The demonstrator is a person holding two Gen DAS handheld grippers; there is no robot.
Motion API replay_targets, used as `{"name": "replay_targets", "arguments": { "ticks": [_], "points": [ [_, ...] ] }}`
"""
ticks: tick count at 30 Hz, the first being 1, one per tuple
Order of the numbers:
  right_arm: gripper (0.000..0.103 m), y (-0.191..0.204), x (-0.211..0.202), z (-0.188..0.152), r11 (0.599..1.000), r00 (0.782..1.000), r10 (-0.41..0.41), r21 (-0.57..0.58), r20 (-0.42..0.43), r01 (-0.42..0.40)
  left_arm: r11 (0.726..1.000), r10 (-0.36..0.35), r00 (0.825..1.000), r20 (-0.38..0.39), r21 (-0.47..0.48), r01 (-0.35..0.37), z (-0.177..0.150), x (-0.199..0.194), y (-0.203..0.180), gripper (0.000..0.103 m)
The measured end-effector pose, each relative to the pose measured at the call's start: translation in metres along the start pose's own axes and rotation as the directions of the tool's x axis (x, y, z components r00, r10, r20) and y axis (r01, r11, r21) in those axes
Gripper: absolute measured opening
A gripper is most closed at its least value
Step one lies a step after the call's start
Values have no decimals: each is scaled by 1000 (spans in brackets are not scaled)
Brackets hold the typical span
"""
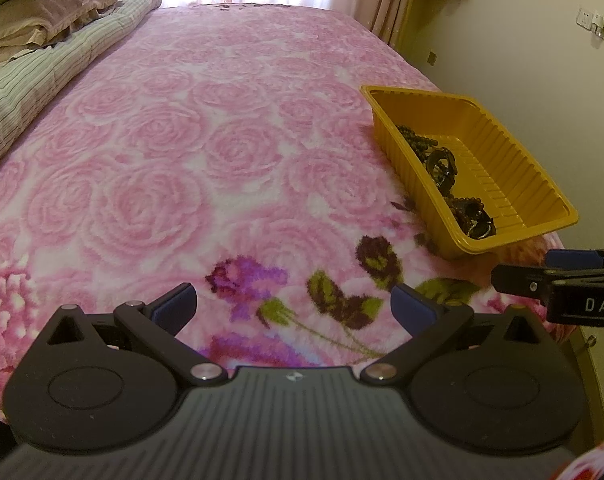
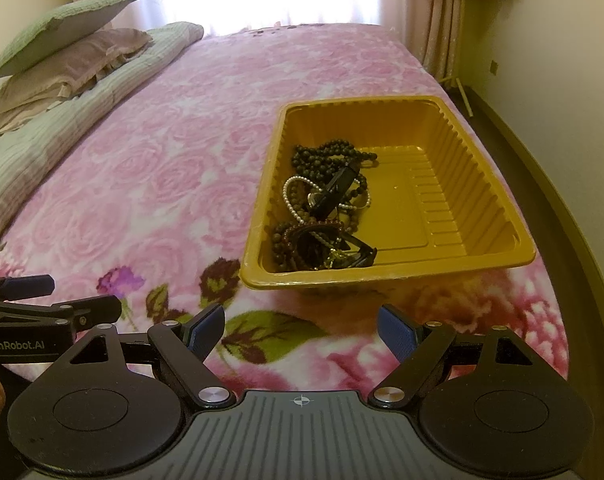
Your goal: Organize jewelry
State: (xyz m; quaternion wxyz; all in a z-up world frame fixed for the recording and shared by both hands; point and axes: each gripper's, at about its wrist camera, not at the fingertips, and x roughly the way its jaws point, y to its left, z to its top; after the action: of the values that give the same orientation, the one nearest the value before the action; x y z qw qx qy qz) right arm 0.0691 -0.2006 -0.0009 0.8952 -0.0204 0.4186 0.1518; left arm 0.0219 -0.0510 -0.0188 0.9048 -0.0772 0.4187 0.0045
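A yellow plastic tray [image 2: 453, 260] sits on the pink floral bedspread [image 2: 162, 184] near the bed's right edge; it also shows in the left wrist view [image 1: 421, 96]. Inside it, at its left side, lies a heap of jewelry [image 2: 325, 204]: dark bead strings, a white pearl strand and dark glasses-like pieces; the heap shows in the left wrist view too [image 1: 441, 164]. My right gripper [image 2: 300, 334] is open and empty, just in front of the tray. My left gripper [image 1: 294, 306] is open and empty over the bedspread, left of the tray.
Pillows [image 2: 62, 44] and a folded striped green quilt [image 1: 42, 80] lie along the bed's left side. A bright window with curtains [image 2: 445, 20] is at the far end. A wall and the floor [image 2: 541, 184] run along the bed's right edge.
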Motion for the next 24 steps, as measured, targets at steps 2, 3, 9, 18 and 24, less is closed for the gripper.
{"name": "replay_targets", "arguments": {
  "ticks": [2,3,9,18,24],
  "points": [
    [83,0,0,0,1000,1000,1,0,0,-1,1000,1,1000,3,0,-1,0,0,-1,103],
    [83,0,0,0,1000,1000,0,-1,1,0,1000,2,1000,5,1,-2,0,0,-1,103],
    [83,0,0,0,1000,1000,-1,-1,3,1,1000,3,1000,6,2,-3,0,0,-1,103],
    [83,0,-1,0,1000,1000,-2,0,5,2,1000,1,1000,10,5,-1,-1,-2,-1,103],
    [83,0,0,0,1000,1000,-1,1,3,1,1000,2,1000,10,7,-2,-1,-2,-1,103]
  ]
}}
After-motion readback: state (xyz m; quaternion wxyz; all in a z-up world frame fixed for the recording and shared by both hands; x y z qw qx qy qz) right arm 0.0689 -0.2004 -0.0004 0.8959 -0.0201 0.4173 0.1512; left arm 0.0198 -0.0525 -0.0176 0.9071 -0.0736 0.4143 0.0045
